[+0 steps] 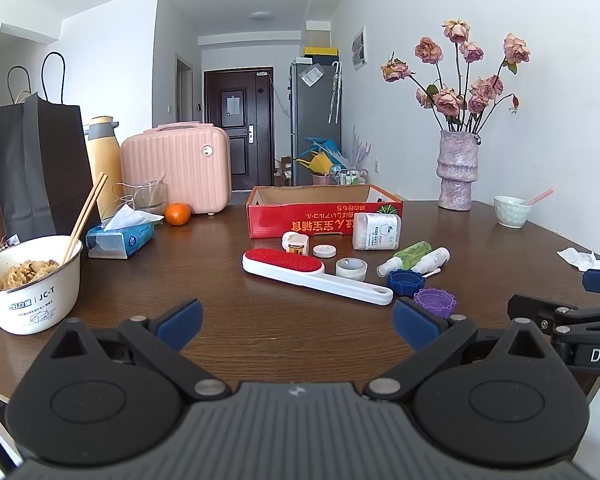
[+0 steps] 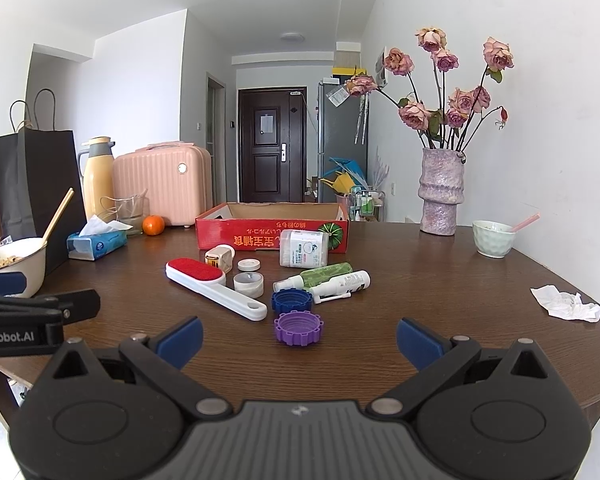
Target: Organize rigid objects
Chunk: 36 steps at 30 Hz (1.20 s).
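A red cardboard box [image 1: 324, 220] [image 2: 272, 234] stands open at the table's middle. In front of it lie a white lint brush with a red pad [image 1: 312, 274] [image 2: 216, 286], a blue cap [image 1: 406, 281] [image 2: 292, 300], a purple cap [image 1: 435, 301] [image 2: 299, 327], two spray bottles [image 1: 414, 257] [image 2: 328, 278], a white swab jar [image 1: 376, 232] [image 2: 306, 248] and small white lids [image 1: 351, 268] [image 2: 249, 283]. My left gripper [image 1: 298, 320] hovers open near the table's front edge, short of the brush. My right gripper [image 2: 300, 336] is open too, just behind the purple cap.
A noodle bowl with chopsticks [image 1: 32, 280], a tissue pack [image 1: 120, 236], an orange [image 1: 177, 213], a pink case [image 1: 176, 168] and paper bags [image 1: 40, 168] crowd the left. A vase of roses [image 1: 458, 168] [image 2: 440, 192], a green bowl [image 2: 493, 238] and crumpled paper [image 2: 566, 303] sit right.
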Each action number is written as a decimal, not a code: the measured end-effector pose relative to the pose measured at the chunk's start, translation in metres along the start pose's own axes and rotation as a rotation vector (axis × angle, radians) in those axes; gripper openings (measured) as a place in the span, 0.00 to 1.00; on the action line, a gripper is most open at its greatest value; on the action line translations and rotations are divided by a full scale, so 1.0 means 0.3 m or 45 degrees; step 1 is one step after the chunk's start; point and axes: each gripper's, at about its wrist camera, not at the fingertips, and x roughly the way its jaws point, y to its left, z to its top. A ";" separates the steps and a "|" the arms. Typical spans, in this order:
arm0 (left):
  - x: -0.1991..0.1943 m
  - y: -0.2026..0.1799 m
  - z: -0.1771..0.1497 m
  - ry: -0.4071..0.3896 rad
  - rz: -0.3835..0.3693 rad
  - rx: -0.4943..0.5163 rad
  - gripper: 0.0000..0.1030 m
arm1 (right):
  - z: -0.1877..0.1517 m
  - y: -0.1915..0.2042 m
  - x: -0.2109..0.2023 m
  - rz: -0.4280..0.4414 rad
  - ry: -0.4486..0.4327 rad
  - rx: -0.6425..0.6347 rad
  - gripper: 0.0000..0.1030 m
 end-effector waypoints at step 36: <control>-0.013 -0.002 0.011 -0.010 0.000 -0.003 1.00 | 0.015 0.020 -0.020 0.005 -0.009 -0.005 1.00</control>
